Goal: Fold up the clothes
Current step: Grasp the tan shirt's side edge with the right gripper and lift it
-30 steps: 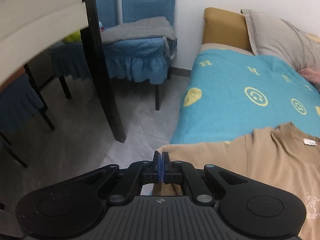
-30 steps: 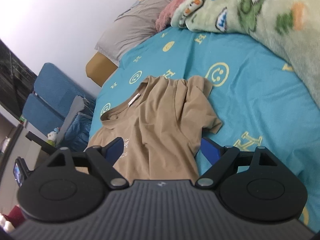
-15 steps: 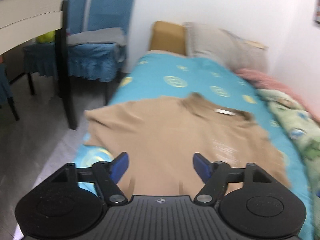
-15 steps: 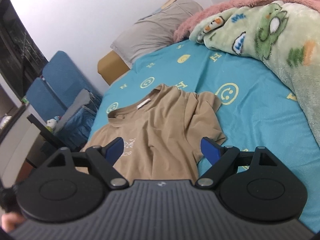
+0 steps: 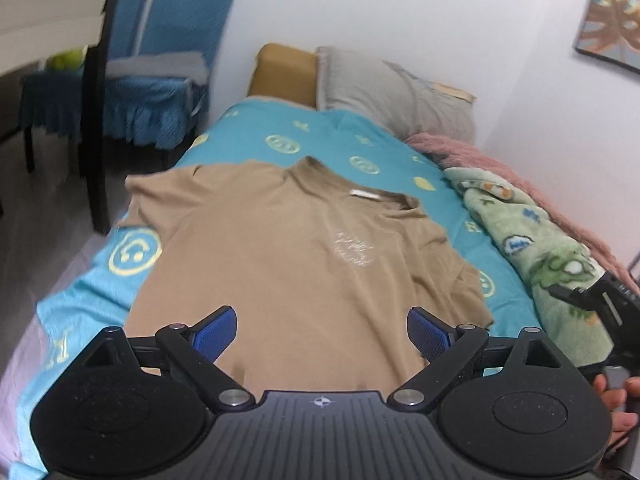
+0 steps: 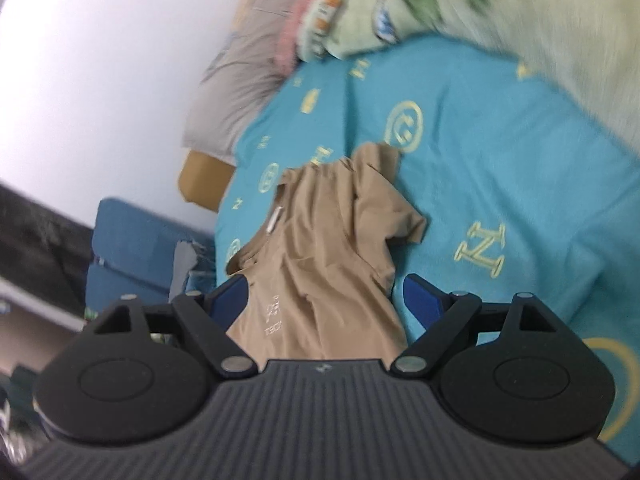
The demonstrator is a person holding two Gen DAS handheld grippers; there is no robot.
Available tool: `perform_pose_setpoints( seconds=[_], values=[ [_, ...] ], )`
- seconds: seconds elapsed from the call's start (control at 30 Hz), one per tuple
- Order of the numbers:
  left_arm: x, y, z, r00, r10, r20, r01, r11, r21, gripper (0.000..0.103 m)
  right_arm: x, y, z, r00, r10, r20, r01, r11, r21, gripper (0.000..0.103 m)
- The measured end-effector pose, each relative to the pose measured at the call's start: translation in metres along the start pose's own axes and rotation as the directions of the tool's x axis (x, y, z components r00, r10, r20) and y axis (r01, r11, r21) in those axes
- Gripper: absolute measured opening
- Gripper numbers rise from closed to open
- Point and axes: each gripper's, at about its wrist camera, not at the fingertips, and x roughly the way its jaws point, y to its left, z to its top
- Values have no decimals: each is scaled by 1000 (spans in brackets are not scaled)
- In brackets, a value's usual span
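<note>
On the left side of the left wrist view, a chair with a blue quilted cover (image 5: 160, 80) stands on the floor beside the bed, well apart from the work. The turquoise bed sheet with yellow smiley faces (image 5: 132, 248) serves as the flat surface for folding. On it, near the bed edge, lies the tan short-sleeved T-shirt with a small pale print on the chest (image 5: 280, 248), front side up, with the collar toward the grey pillow (image 5: 392, 92). I judge that it was spread flat like this so that the sleeves and sides can be folded inward; no fold is made yet.

The left gripper (image 5: 322, 330) hovers above the lower part of the shirt. Its jaws have just been opening and now stand wide, with nothing pressed between the blue pads (image 5: 214, 330); the cloth only lies below them. The right sleeve is crumpled, so it probably needs smoothing first.

Further to the right, a green plush blanket with cartoon figures (image 5: 552, 264) is pushed against the wall, probably to keep the folding area free. At the right edge, the right gripper (image 6: 324, 300) is also spread wide and holds nothing; in its own blurred view it points at the crumpled sleeve.

No container is visible, so nothing is stored in one.
</note>
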Motion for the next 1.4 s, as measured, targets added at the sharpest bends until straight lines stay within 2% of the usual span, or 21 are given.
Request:
perform_pose_setpoints(
  seconds=[0.1,0.17,0.23,0.47,0.5,0.57,0.6,0.63,0.7,0.8,0.9,1.0,1.1,1.17,1.23,1.27,1.33,1.4],
  values=[
    [15,13,-1,999,35,-22,-36,999,-24,94,36,-17,-2,999,-17,-33,20,996,91,80],
    [24,20,-1,998,43,-36,-44,998,-41,94,58,-30,-5,999,-31,-35,36,987,154,79],
    [35,24,-2,998,35,-48,-38,997,-65,94,74,-34,-4,1000,-26,6,25,988,152,74],
    [67,27,-3,997,-14,-73,6,994,-105,94,113,-35,6,989,8,145,-27,992,124,73],
    [71,27,-4,997,-17,-71,10,995,-101,94,116,-35,7,987,11,158,-29,993,115,68],
    [77,28,-5,997,-15,-78,8,996,-94,94,123,-36,9,986,2,168,-19,994,103,51],
    [80,29,-6,997,-13,-82,6,996,-90,94,126,-37,12,986,-10,165,-7,995,101,31],
    [84,29,-6,996,-13,-88,5,995,-95,94,127,-38,12,986,-27,165,10,994,107,16],
    [90,31,-7,995,-13,-101,2,994,-112,94,121,-40,15,977,-47,210,28,995,93,11],
    [94,34,-8,994,-17,-108,3,991,-134,94,99,-34,21,944,-75,321,65,997,43,10],
    [93,33,-8,994,-18,-104,5,992,-127,94,76,-45,31,915,-86,395,46,993,109,10],
    [93,33,-9,994,-21,-109,7,992,-127,94,67,-61,38,910,-57,410,-7,988,154,12],
    [93,32,-10,994,-20,-110,7,993,-120,94,74,-76,39,939,-26,343,-53,974,220,15],
    [94,32,-11,993,-18,-114,5,993,-118,94,80,-79,39,954,-5,298,-65,973,222,30],
    [94,32,-11,993,-18,-115,4,993,-121,94,84,-76,38,958,12,285,-71,978,197,84],
    [94,32,-11,993,-19,-115,5,992,-122,94,85,-74,37,958,24,287,-81,979,186,89],
    [94,32,-11,993,-20,-114,5,992,-125,94,93,-71,36,960,69,271,-112,983,146,89],
    [94,32,-11,993,-20,-115,5,992,-126,94,104,-68,41,971,60,232,-86,991,105,89]
  ],
)
